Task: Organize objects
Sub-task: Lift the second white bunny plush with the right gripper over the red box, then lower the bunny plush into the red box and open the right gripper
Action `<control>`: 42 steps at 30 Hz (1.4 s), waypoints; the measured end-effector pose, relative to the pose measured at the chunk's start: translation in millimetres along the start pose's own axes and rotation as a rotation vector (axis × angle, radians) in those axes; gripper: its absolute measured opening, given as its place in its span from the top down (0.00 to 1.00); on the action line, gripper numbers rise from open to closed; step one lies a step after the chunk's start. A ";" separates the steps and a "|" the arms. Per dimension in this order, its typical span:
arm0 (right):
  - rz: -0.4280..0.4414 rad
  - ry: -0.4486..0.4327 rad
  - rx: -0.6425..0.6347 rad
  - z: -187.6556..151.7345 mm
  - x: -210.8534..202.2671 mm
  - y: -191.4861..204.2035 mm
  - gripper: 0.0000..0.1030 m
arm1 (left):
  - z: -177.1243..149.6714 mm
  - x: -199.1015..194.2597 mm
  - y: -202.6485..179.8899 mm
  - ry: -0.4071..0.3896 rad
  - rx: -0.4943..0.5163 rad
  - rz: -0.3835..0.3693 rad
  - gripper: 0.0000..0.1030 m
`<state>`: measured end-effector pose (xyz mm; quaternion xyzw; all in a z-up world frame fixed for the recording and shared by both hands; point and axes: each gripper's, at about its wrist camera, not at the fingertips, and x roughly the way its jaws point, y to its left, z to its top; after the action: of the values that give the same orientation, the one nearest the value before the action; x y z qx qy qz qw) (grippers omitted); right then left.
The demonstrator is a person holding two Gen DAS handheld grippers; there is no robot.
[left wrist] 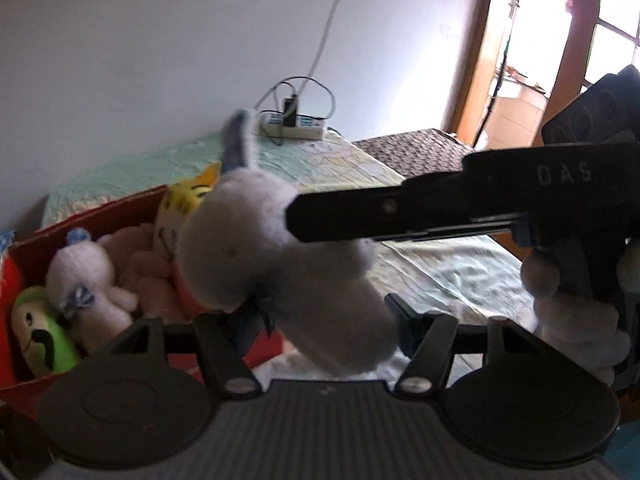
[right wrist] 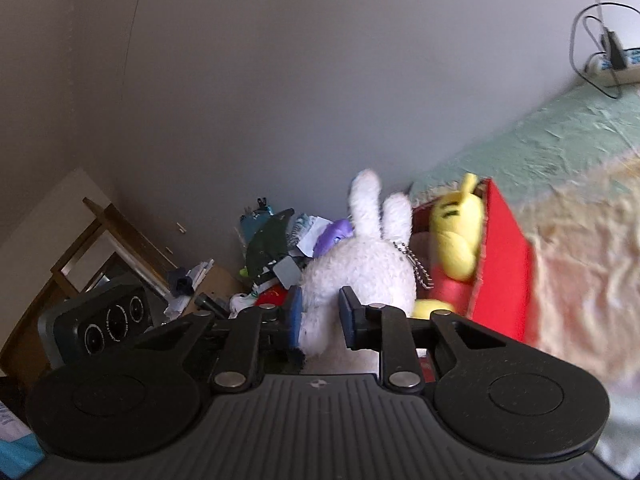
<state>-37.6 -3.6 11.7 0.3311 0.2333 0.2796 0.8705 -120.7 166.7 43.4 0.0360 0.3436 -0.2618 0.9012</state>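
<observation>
A grey plush with a blue ear (left wrist: 280,248) hangs between the fingers of my left gripper (left wrist: 328,312), which is shut on its lower body. Behind it on the left sits a red box (left wrist: 92,216) with several plush toys, among them a white one (left wrist: 84,276) and a green one (left wrist: 40,328). My right gripper (right wrist: 322,316) is shut on a white bunny plush (right wrist: 360,272), its blue pads pressing the bunny's sides. In the right wrist view the red box (right wrist: 504,272) lies just right of the bunny, with a yellow plush (right wrist: 456,236) inside.
The box stands on a bed with a pale green sheet (left wrist: 340,160). A power strip with cables (left wrist: 296,128) lies at the bed's far edge by the wall. A wicker piece (left wrist: 412,148) and a bright doorway are far right. Clutter (right wrist: 272,248) and a wooden frame (right wrist: 100,240) fill the corner.
</observation>
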 end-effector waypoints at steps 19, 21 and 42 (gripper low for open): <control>-0.051 0.013 -0.013 10.0 74.5 -8.3 0.77 | 22.0 13.2 82.1 -0.040 -0.026 0.222 0.36; -0.065 0.015 -0.031 11.8 80.5 -9.4 0.77 | 21.2 21.6 85.7 -0.031 -0.023 0.236 0.36; -0.069 0.097 0.085 13.6 88.6 -30.1 0.81 | 3.4 51.7 111.5 0.041 -0.111 0.147 0.34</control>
<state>45.6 28.3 -20.1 0.3456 0.2983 0.2550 0.8524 -30.9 238.6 0.2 0.0166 0.3725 -0.1746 0.9113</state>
